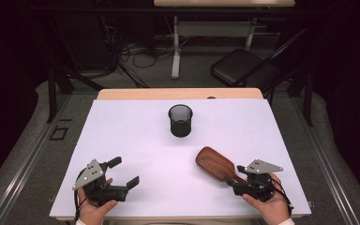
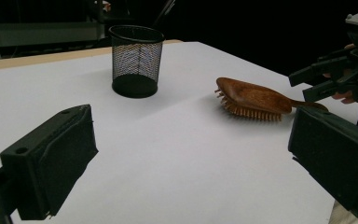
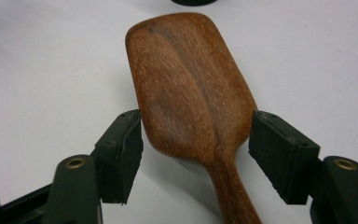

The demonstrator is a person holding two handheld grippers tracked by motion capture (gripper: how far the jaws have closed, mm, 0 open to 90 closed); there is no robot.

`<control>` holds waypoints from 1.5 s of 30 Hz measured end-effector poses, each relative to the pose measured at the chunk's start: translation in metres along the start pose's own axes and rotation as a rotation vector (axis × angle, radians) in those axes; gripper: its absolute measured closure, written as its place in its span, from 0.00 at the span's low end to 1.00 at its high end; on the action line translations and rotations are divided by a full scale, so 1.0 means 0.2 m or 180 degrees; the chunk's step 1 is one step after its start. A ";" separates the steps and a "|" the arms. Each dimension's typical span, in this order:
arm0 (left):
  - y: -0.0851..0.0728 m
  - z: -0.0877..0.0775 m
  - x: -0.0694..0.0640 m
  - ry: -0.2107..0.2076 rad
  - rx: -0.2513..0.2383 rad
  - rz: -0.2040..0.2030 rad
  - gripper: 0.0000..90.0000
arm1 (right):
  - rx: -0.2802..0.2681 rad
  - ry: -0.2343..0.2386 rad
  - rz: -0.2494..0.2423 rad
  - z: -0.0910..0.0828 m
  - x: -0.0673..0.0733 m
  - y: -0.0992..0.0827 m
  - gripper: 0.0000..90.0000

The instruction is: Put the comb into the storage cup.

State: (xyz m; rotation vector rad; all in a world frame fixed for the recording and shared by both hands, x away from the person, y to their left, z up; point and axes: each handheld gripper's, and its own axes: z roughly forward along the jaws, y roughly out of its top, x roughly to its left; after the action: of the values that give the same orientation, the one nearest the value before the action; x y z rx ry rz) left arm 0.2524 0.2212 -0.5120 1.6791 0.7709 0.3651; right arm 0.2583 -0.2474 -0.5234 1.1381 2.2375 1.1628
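The wooden hairbrush [image 1: 217,163] lies bristles-down on the bench [image 1: 136,140], long axis running straight away from the right hand-held gripper [image 3: 196,154]; its jaws are released, straddling the neck; left hand-held gripper [image 1: 124,173] gapes empty, well apart.

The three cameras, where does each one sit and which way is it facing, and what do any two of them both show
High view: above the person's side, looking forward and down on the white table; both hands show, left gripper and right gripper.
Left gripper view: rides the left gripper, looking across at the mesh cup and wooden hairbrush; its open jaws show.
Right gripper view: rides the right gripper, looking down on the hairbrush; jaws either side, apart from it.
All three share the hairbrush.
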 end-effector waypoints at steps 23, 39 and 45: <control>0.00 0.01 0.00 0.0021 0.0015 -0.0018 0.01 | 0.0293 -0.0095 0.0045 0.00 -0.05 0.07 0.08; -0.01 0.00 0.00 0.0029 0.0013 -0.0010 0.01 | 0.0497 -0.0124 -0.0169 0.00 -0.07 0.13 0.00; -0.01 0.00 0.00 0.0017 0.0019 0.0001 0.01 | 0.0602 -0.0137 -0.0274 0.01 -0.07 0.15 0.00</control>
State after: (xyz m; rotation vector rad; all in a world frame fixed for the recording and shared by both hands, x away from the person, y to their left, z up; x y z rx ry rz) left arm 0.2528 0.2208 -0.5133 1.6844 0.7765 0.3680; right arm 0.2830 -0.2475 -0.5003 1.1126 2.3779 0.9003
